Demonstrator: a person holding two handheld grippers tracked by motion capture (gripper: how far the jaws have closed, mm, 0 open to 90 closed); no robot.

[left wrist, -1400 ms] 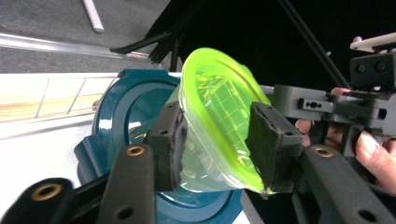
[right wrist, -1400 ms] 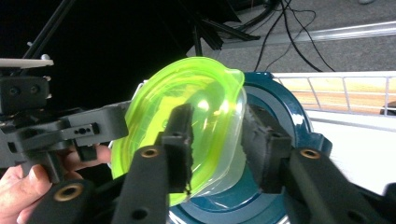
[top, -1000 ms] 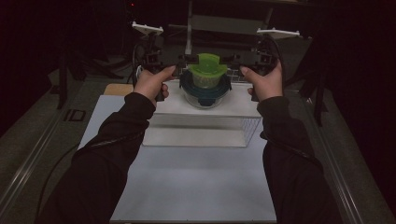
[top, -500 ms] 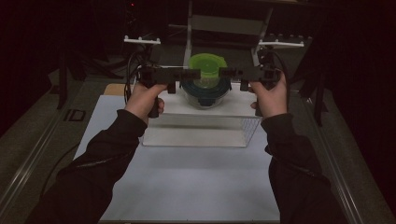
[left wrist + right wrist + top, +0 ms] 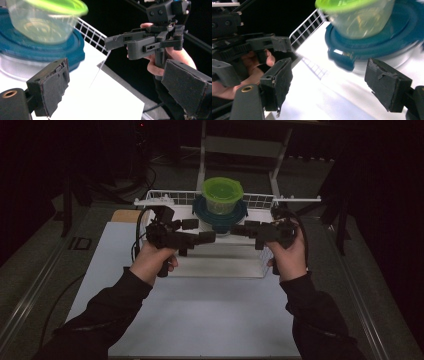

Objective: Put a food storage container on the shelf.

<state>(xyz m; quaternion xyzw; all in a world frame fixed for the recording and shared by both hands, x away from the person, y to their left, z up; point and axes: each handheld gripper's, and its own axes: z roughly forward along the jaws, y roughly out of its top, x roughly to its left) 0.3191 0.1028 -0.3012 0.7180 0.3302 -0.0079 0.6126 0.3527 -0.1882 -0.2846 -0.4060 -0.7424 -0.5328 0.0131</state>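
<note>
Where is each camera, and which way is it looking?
High view: above the person's side, looking forward and down at the wire basket; both forearms, left gripper and right gripper show.
Left gripper view: rides the left gripper, facing the right gripper and its hand.
Right gripper view: rides the right gripper, facing the left gripper.
Shared: green-lidded container stacked on blue-lidded container.

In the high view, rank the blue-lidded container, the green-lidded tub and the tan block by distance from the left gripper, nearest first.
From the left gripper, whose jaws have just been opening with nothing between them:
1. Blue-lidded container, just beyond the jaws, inside the white wire basket.
2. Green-lidded tub, stacked on the blue lid, slightly farther back.
3. Tan block, off to the left, outside the basket.
</note>
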